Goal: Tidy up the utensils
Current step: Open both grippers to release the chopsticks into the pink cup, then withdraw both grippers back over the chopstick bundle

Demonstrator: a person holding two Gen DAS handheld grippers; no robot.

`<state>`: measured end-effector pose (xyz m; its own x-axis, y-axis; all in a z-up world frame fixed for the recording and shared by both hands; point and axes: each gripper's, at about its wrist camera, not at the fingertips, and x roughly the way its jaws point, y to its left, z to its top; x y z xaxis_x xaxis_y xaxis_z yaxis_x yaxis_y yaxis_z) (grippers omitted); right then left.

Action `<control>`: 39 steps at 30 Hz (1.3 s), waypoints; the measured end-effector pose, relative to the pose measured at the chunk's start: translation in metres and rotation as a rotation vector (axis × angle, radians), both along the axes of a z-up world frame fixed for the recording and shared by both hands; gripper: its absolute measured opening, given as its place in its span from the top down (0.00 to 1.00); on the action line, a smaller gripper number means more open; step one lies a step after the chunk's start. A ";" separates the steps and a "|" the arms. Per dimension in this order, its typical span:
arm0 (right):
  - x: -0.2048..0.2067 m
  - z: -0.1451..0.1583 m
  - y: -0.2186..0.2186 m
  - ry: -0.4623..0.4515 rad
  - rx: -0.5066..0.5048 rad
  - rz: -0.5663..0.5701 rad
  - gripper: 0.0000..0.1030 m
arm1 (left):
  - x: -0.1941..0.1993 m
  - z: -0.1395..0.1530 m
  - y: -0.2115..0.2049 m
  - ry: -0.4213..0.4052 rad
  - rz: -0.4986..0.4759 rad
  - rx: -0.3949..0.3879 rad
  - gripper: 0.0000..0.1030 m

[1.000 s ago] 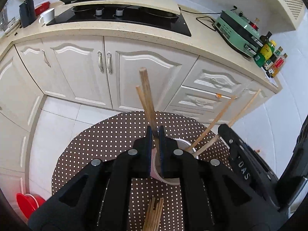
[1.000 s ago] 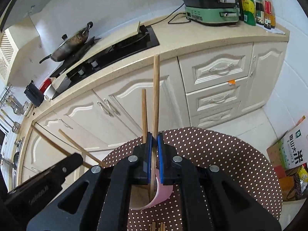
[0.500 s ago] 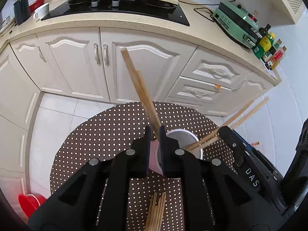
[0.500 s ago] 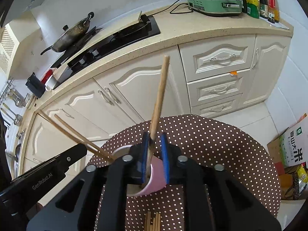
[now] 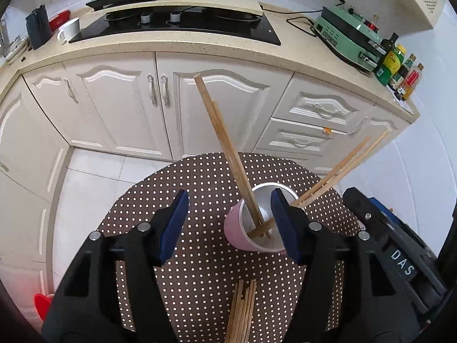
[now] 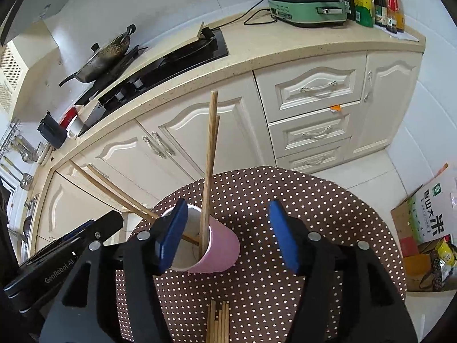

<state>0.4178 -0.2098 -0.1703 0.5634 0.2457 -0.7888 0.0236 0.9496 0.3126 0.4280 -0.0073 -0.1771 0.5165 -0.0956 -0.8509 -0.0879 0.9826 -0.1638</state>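
A pink cup [image 5: 242, 234] stands on the round table with the brown dotted cloth [image 5: 200, 188]. One chopstick pair [image 5: 221, 145] leans up and left out of it, and another pair [image 5: 342, 168] leans right. My left gripper [image 5: 230, 225] hovers just above the cup, jaws opening, pads touching nothing. In the right wrist view the cup [image 6: 220, 248] holds a near-upright pair [image 6: 210, 157] and a pair leaning left [image 6: 114, 191]. My right gripper [image 6: 228, 234] is also opening, with nothing gripped. Several loose chopsticks [image 5: 242, 311] [image 6: 218, 325] lie on the cloth nearer to me.
Cream cabinets [image 5: 128, 105] and a counter with a black hob [image 5: 177, 25], a wok [image 6: 105, 57], a white mug [image 5: 70, 28], a green appliance [image 6: 305, 8] and bottles [image 6: 371, 0] stand behind the table. A cardboard box [image 6: 422, 228] sits on the floor at right.
Both grippers were shut on chopstick pairs over the cup. Both have opened wide, and the released pairs now rest in the cup, leaning on its rim.
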 end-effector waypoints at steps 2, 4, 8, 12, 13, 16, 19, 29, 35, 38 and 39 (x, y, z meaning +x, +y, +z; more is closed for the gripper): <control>-0.003 0.002 -0.001 -0.007 -0.005 -0.002 0.40 | -0.002 0.002 0.001 -0.004 -0.001 0.000 0.42; -0.007 0.005 -0.002 -0.011 -0.010 -0.003 0.37 | -0.004 0.004 0.001 -0.006 -0.001 0.006 0.42; -0.013 0.012 -0.004 -0.040 -0.018 0.000 0.29 | -0.011 0.009 0.002 -0.015 0.003 0.007 0.41; -0.022 0.019 -0.007 -0.073 0.006 0.009 0.27 | -0.017 0.013 0.001 -0.022 0.000 0.023 0.39; -0.024 0.021 -0.007 -0.075 0.007 0.011 0.27 | -0.019 0.015 0.001 -0.022 0.002 0.027 0.39; -0.030 0.025 -0.010 -0.080 0.013 0.009 0.27 | -0.026 0.019 0.001 -0.024 0.002 0.024 0.39; -0.039 0.031 -0.015 -0.089 0.019 0.001 0.26 | -0.035 0.023 -0.002 -0.013 -0.003 0.039 0.38; -0.069 0.041 -0.021 -0.086 0.022 0.017 0.23 | -0.071 0.036 -0.012 -0.043 0.011 0.051 0.38; -0.093 0.042 -0.023 -0.081 0.009 0.028 0.22 | -0.098 0.039 -0.019 -0.050 0.009 0.078 0.38; -0.106 0.039 -0.024 -0.071 -0.002 0.034 0.21 | -0.114 0.038 -0.023 -0.052 0.004 0.088 0.37; -0.110 0.038 -0.025 -0.068 -0.004 0.036 0.21 | -0.119 0.037 -0.024 -0.048 0.001 0.082 0.37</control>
<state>0.3079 -0.2348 -0.1321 0.6065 0.2640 -0.7500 -0.0318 0.9506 0.3089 0.3089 -0.0309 -0.1406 0.5568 -0.0257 -0.8302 -0.0831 0.9928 -0.0864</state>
